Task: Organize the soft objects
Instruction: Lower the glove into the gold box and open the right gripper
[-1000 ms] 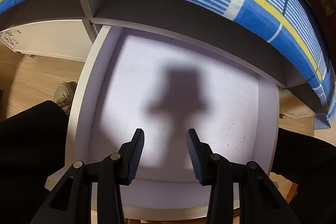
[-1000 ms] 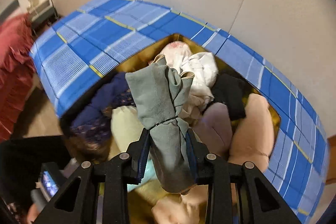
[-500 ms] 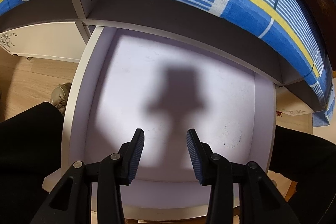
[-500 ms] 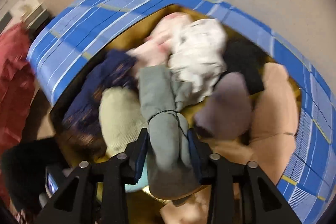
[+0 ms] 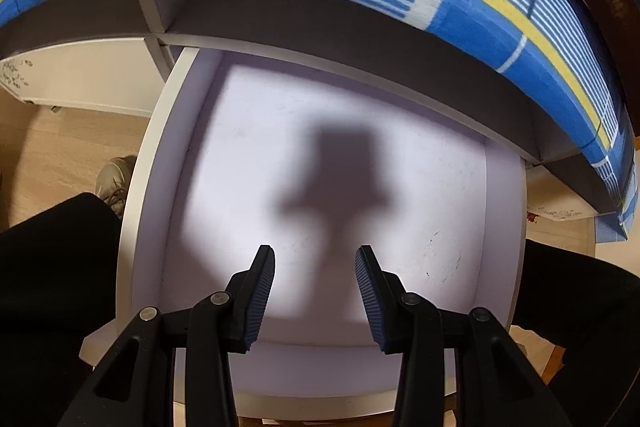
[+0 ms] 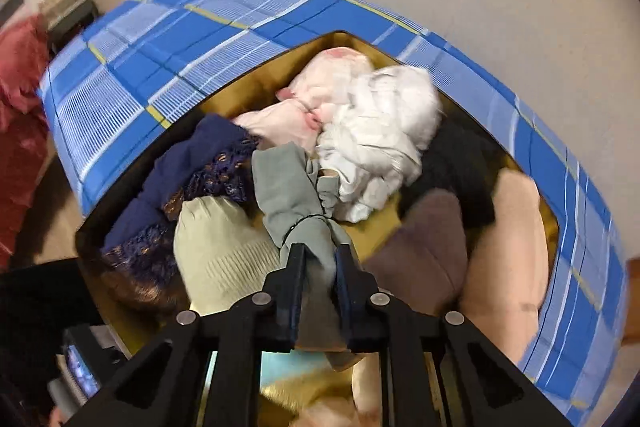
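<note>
Grey-green cloth bundle [image 6: 298,211]: lower end hidden behind right gripper [image 6: 320,261]. Drawer [image 5: 140,195] front edge cut off. Box contents motion-blurred.

The left tongs [image 5: 315,259] point steeply downward, and their two black fingers with ribbed blue pads stand apart with nothing between them. The right tongs [image 6: 319,255] also point steeply downward; their jaws have just been closing, and now they pinch a grey-green tied cloth bundle [image 6: 298,203].
</note>
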`<action>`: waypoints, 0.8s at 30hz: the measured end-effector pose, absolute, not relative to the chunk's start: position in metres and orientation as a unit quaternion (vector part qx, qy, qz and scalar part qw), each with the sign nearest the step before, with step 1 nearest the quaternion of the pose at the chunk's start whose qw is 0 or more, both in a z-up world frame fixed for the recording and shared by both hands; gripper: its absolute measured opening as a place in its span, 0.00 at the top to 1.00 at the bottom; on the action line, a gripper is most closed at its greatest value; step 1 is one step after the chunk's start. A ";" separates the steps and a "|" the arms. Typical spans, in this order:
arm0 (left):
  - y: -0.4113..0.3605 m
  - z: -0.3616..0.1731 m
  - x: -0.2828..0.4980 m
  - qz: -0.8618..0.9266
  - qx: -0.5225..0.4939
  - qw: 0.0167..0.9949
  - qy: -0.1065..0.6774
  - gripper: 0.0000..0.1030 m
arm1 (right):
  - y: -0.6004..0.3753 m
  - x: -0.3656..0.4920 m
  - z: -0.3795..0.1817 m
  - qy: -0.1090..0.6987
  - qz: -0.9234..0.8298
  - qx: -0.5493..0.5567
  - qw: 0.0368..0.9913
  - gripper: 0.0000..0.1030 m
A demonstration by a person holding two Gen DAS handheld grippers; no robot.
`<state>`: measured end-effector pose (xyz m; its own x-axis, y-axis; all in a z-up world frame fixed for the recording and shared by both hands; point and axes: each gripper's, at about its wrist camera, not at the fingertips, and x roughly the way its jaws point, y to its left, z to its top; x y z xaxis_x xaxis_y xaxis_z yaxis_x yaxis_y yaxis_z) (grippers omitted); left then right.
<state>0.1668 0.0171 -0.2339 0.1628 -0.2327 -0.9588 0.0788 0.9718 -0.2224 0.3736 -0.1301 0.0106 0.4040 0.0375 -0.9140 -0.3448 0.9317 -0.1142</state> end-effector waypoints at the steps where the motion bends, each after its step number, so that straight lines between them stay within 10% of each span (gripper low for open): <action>1: 0.019 -0.234 0.167 -0.102 -0.065 0.759 0.639 0.59 | -0.124 0.375 0.007 0.530 0.118 -0.167 0.823 0.85; 24: 0.015 -0.228 0.166 -0.100 -0.057 0.765 0.633 0.59 | -0.153 0.346 0.013 0.512 0.120 -0.038 0.850 0.76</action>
